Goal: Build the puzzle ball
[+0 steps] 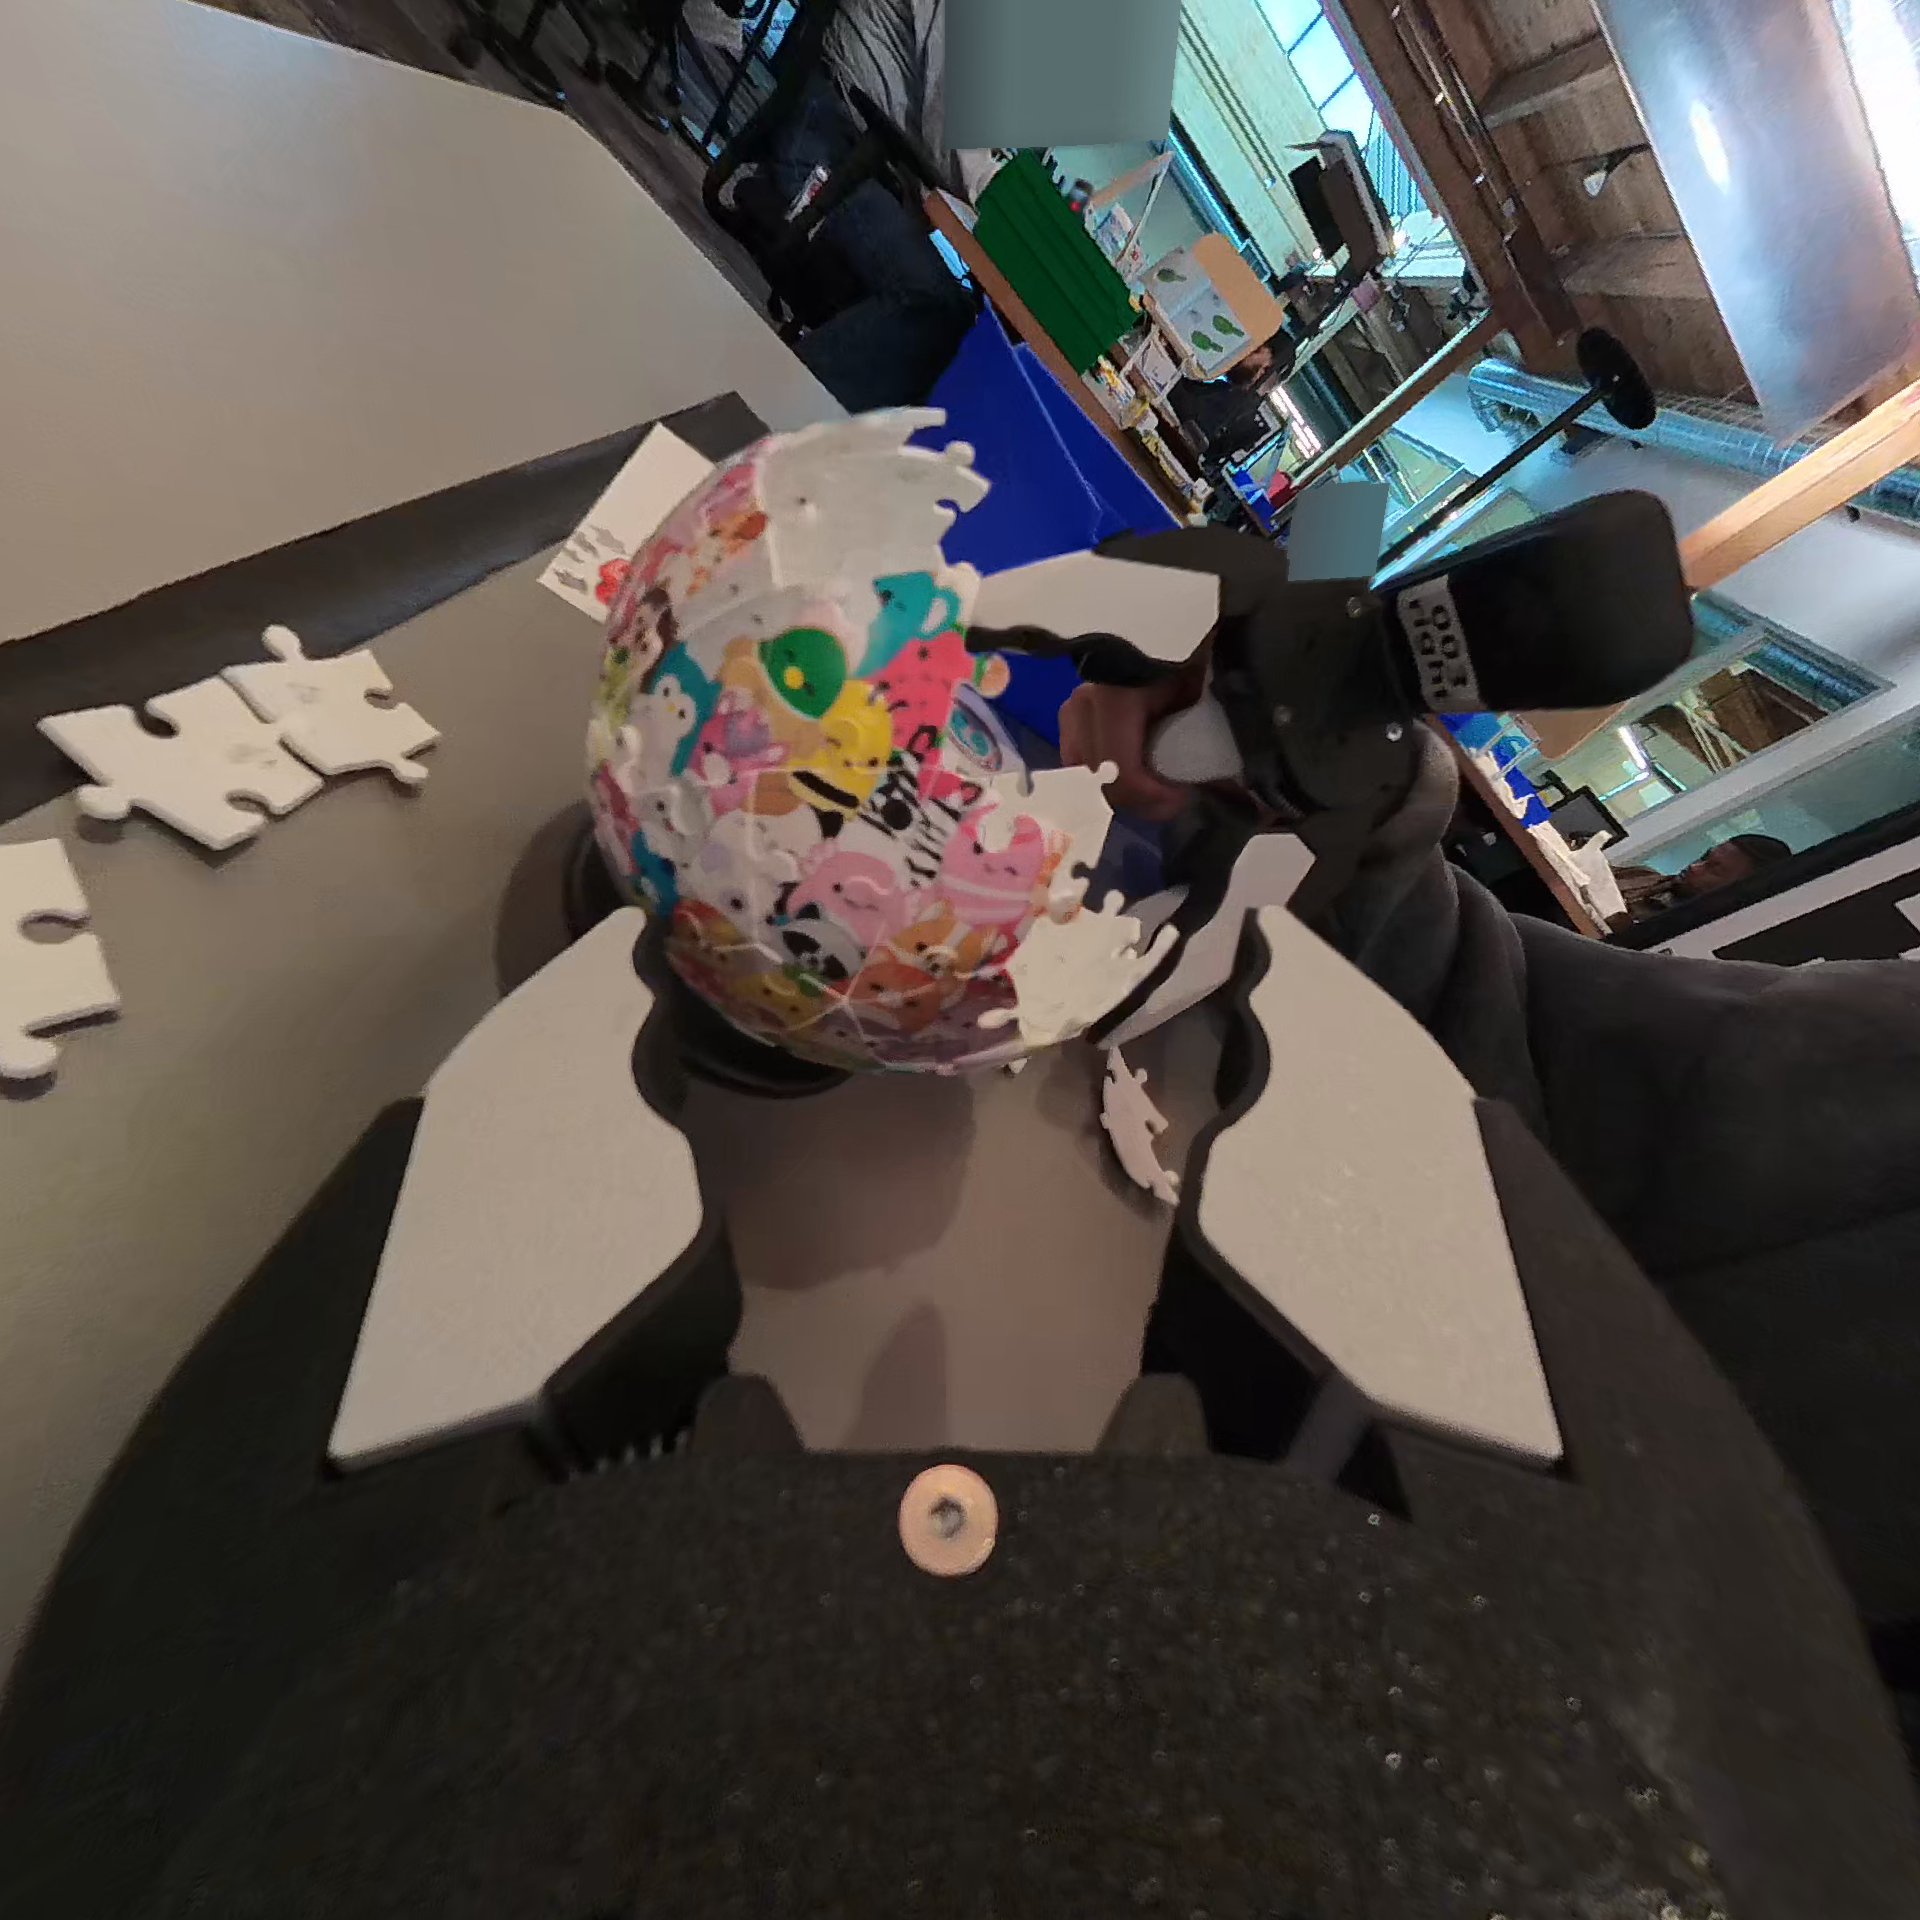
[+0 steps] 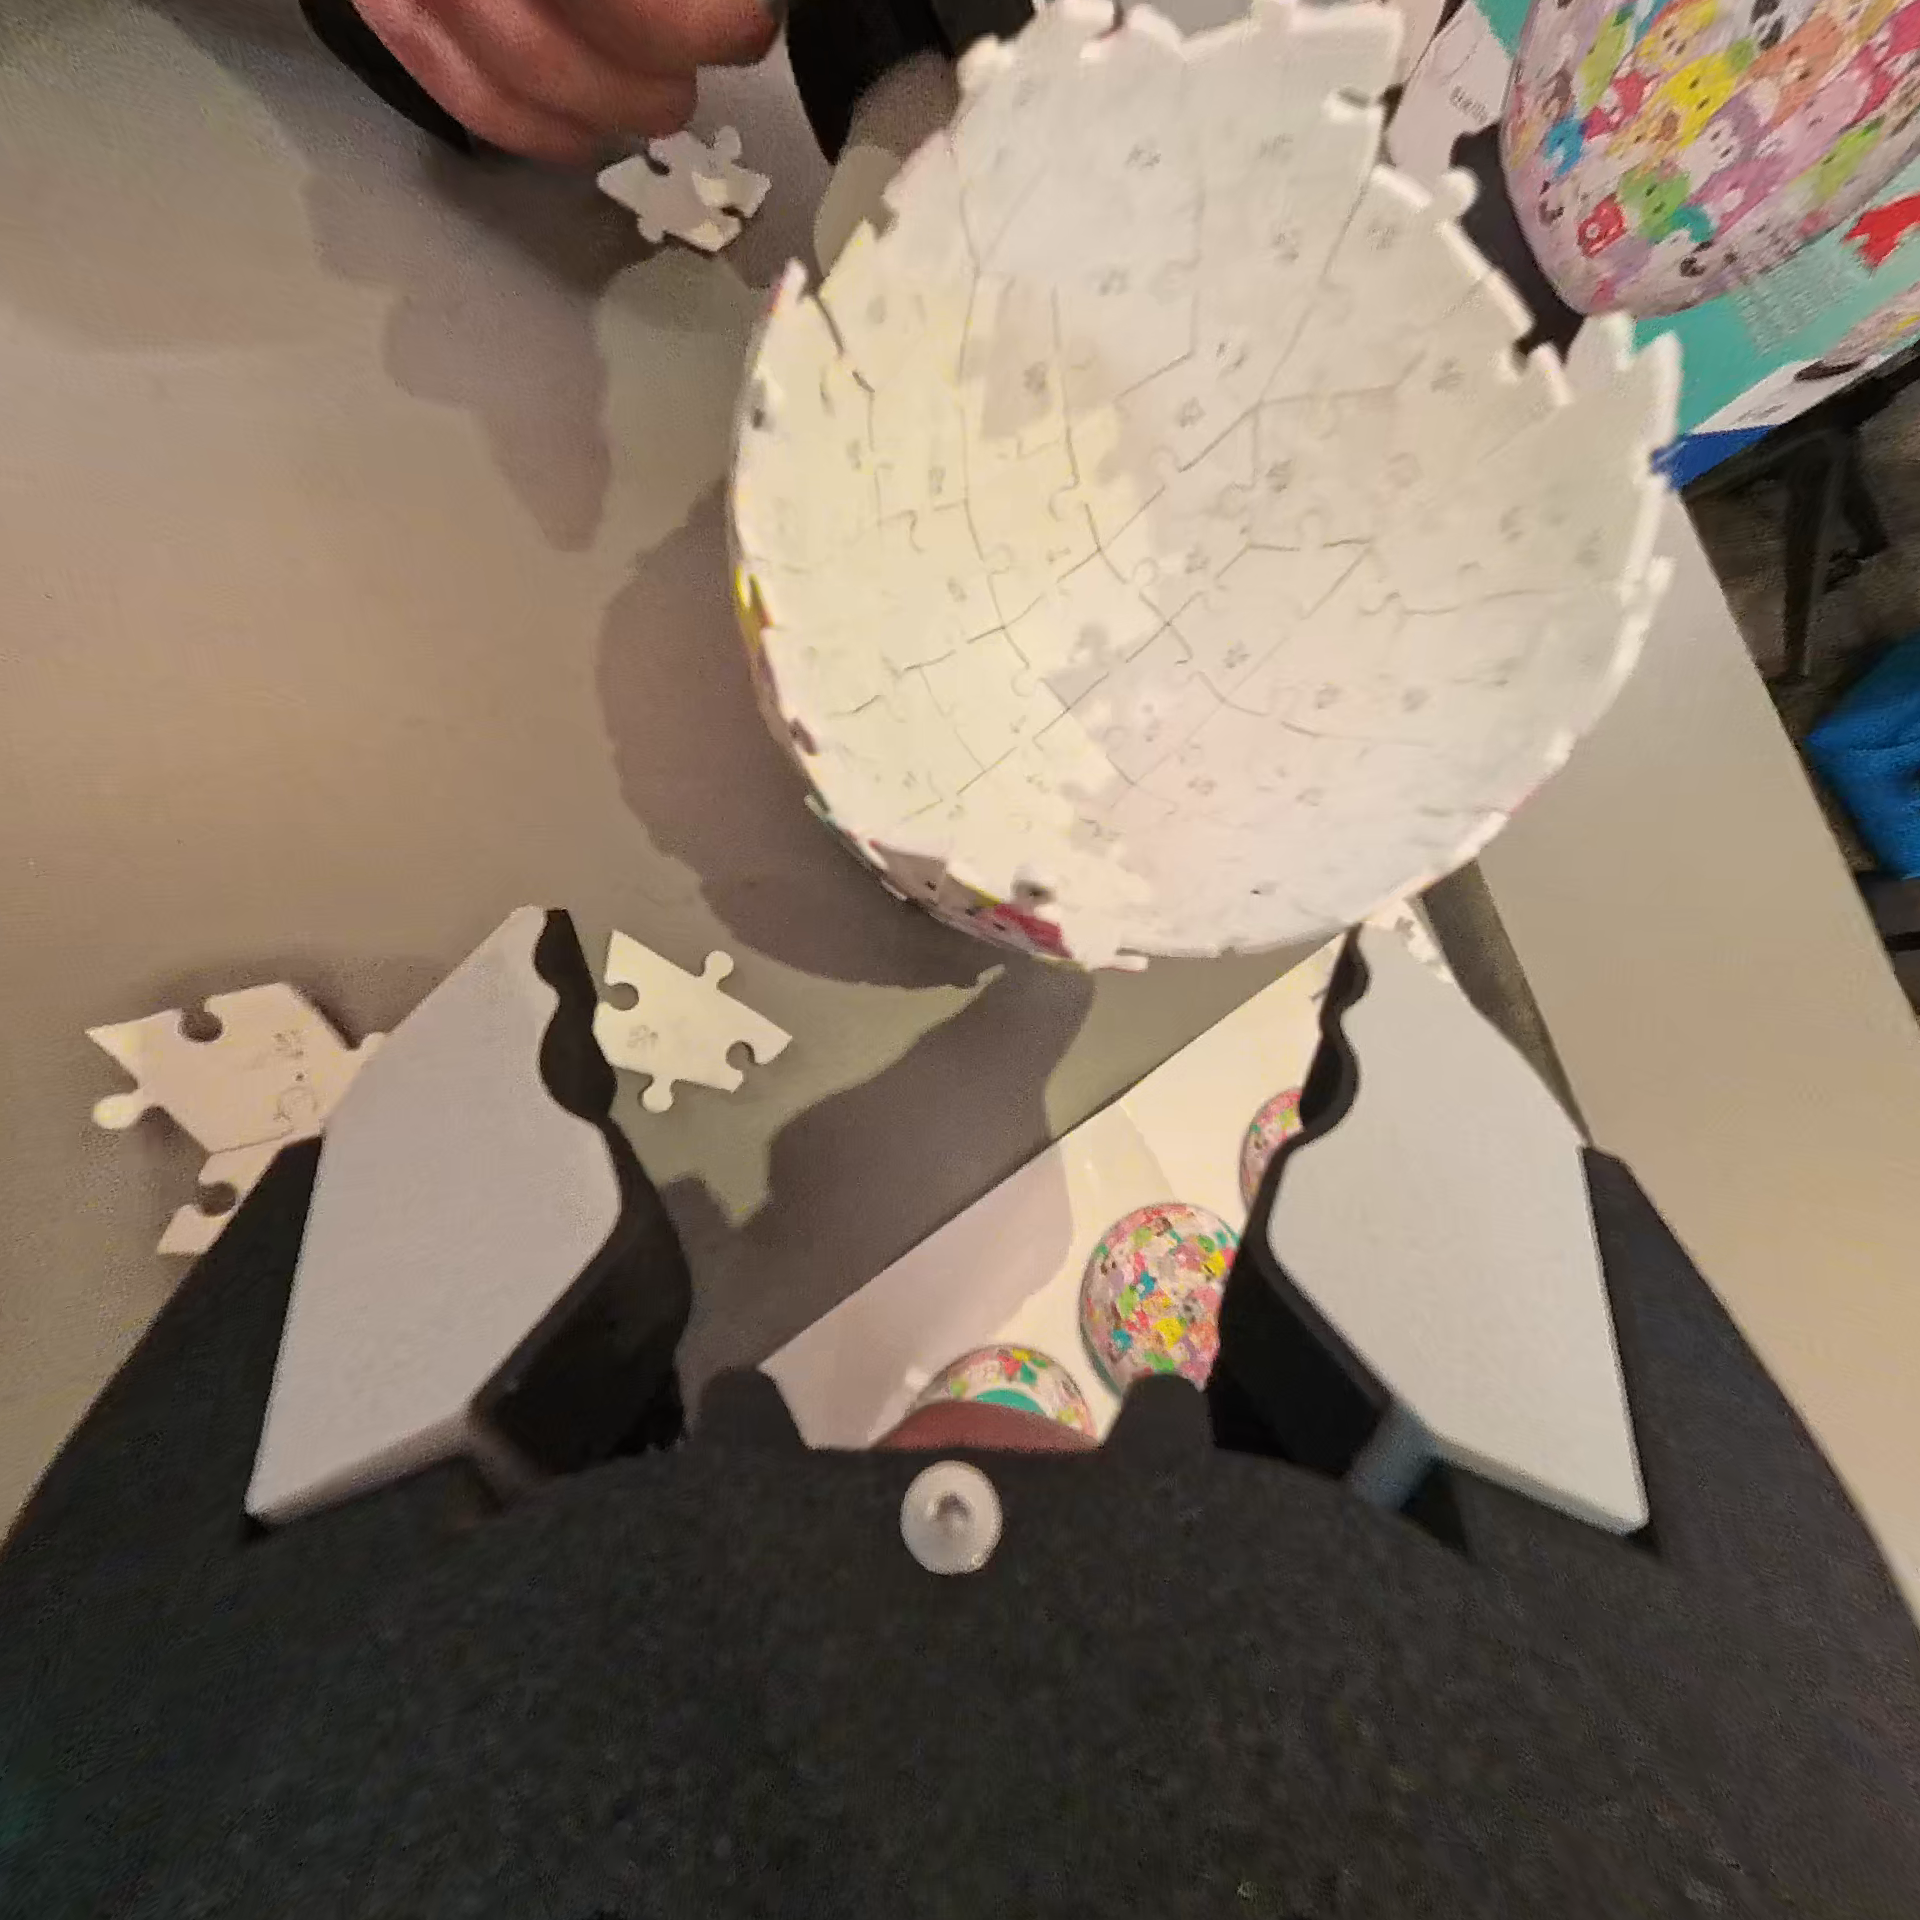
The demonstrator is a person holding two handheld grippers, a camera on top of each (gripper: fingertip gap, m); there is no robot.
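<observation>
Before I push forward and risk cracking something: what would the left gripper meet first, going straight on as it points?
Most likely the puzzle ball, sitting right ahead of the open left gripper fingertips. Nothing else shows between them, though the depth is unclear.

The half-built puzzle ball (image 2: 1195, 540) shows its white inside; loose pieces (image 2: 681, 1023) lie on the grey counter (image 2: 260, 520) beside the parted fingers (image 2: 457, 1143).

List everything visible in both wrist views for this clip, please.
puzzle ball: one, unfinished open shell, colourful outside, white inside, centre of table
loose pieces: several, white side up, scattered around the ball
table: one, grey
puzzle box: one, colourful, far right edge
leaflet: one, white with ball pictures, under right gripper
left gripper: open, near the ball's base
right gripper: open, above the shell's rim
hand: one, top of right view
</observation>
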